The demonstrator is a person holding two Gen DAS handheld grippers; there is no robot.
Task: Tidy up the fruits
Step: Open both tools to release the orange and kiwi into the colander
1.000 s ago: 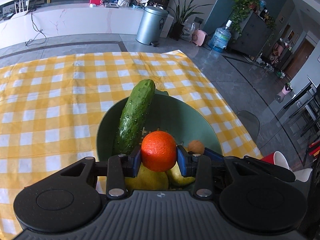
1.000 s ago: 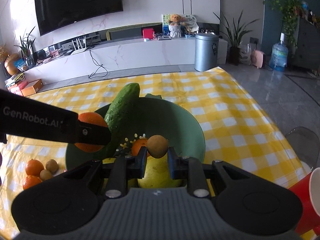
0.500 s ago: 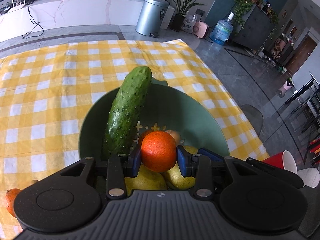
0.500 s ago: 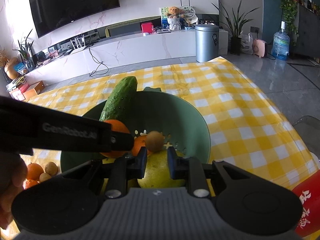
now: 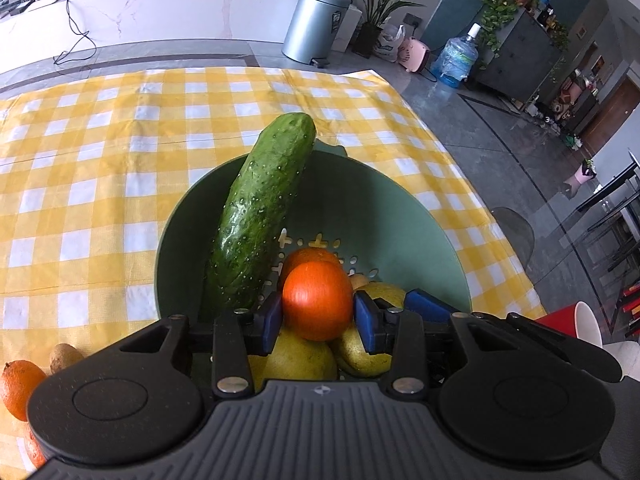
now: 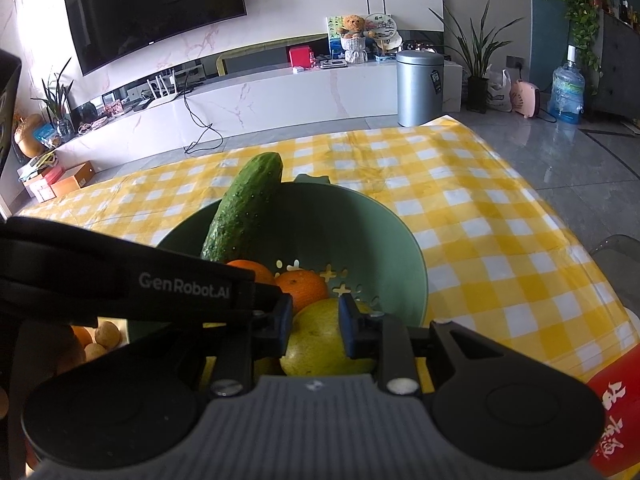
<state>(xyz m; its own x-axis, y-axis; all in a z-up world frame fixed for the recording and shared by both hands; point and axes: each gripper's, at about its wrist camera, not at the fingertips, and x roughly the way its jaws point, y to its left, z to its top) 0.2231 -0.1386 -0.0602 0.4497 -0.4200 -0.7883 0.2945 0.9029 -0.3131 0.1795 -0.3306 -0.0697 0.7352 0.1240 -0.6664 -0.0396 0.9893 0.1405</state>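
Note:
A green strainer bowl (image 5: 400,220) (image 6: 360,220) on the yellow checked cloth holds a cucumber (image 5: 260,216) (image 6: 244,212) that leans on its far rim. It also holds pears (image 5: 296,360) (image 6: 328,340) and an orange (image 5: 308,254) (image 6: 300,288). My left gripper (image 5: 320,322) is low over the pears with a second orange (image 5: 318,300) between its blue pads; the jaws are opening. My right gripper (image 6: 316,322) hangs above a pear with nothing between its pads, its jaws opening too. A small brown longan (image 5: 359,280) lies behind the held orange.
Left of the bowl, loose on the cloth, lie an orange (image 5: 20,384) and longans (image 5: 66,356) (image 6: 108,332). A red cup (image 5: 564,320) (image 6: 616,420) stands near the table's right edge. The left gripper's black arm (image 6: 180,280) crosses the right wrist view.
The right gripper let go of the longan, which dropped into the bowl, and its jaws parted. The left gripper sank with its orange toward the pears.

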